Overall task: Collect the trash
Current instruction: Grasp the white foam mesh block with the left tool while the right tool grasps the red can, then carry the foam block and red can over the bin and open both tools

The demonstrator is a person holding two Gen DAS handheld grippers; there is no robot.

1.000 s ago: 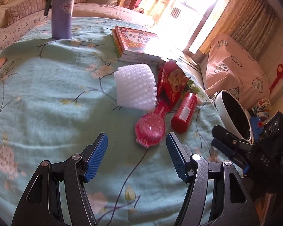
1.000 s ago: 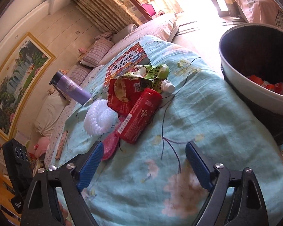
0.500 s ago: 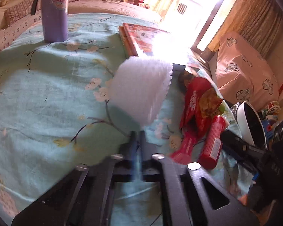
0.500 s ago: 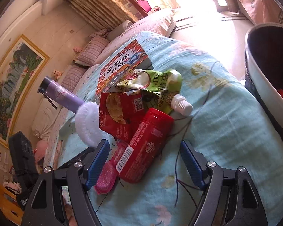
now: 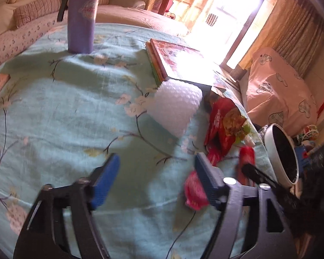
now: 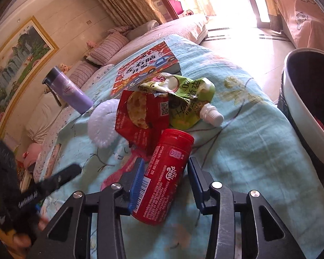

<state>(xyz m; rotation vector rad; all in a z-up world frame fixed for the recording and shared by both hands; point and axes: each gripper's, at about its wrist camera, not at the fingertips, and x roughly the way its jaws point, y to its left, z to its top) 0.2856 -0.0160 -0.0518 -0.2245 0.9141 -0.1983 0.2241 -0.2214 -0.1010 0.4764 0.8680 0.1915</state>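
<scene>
A red canister (image 6: 170, 151) lies on the floral tablecloth (image 6: 248, 142). It sits between the jaws of my right gripper (image 6: 165, 166), which are closing. The left pad (image 6: 137, 185) touches it and a thin gap shows at the right pad. Behind it lie a red snack bag (image 6: 142, 116), a green spout pouch (image 6: 188, 101), a white foam net (image 6: 102, 125) and a pink wrapper (image 6: 118, 172). My left gripper (image 5: 156, 179) is opening over bare cloth with nothing between its jaws. The foam net (image 5: 175, 108) lies ahead of it, the pink wrapper (image 5: 194, 191) by its right finger.
A white bin (image 6: 302, 112) with a dark liner stands off the table's right edge, red scraps inside. A purple bottle (image 5: 82, 15) stands at the far side and books (image 5: 172, 60) lie behind the trash. A sofa and curtains are beyond.
My left gripper shut and then opened again, shifting sideways near the foam net. My right gripper moved forward onto the red canister and its jaws narrowed around it.
</scene>
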